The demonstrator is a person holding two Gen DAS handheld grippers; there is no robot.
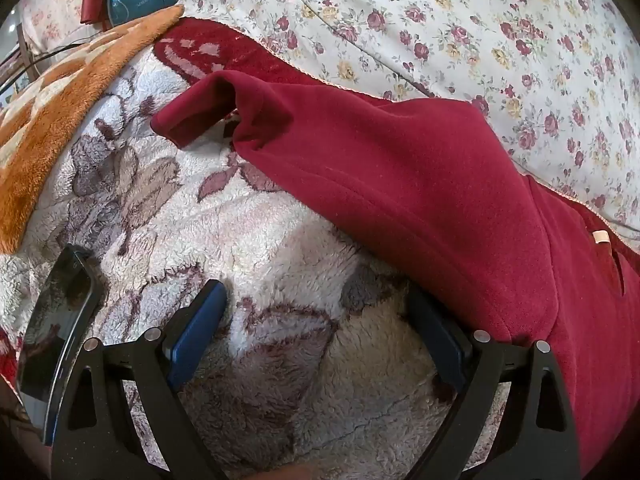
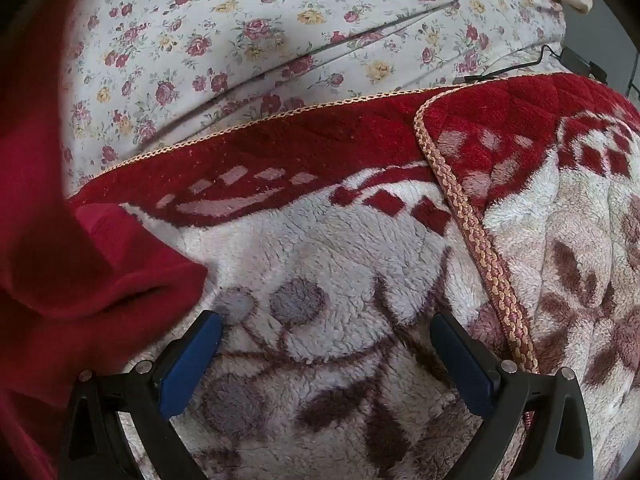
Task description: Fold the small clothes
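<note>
While both grippers gape, red garment lies between.

My left gripper, a black plastic frame with two dark blue rubber-padded fingers, has its jaws spread wide, and I hold nothing between them. Its left fingertip shows in full, while the right finger is partly covered at its tip. My right gripper, of the same black frame and blue pads, also stands wide apart, with nothing clamped. Its two fingertips point forward and downward, both pads in plain sight. Both wrists angle down so the fingers hang low over what lies beneath them.
</note>
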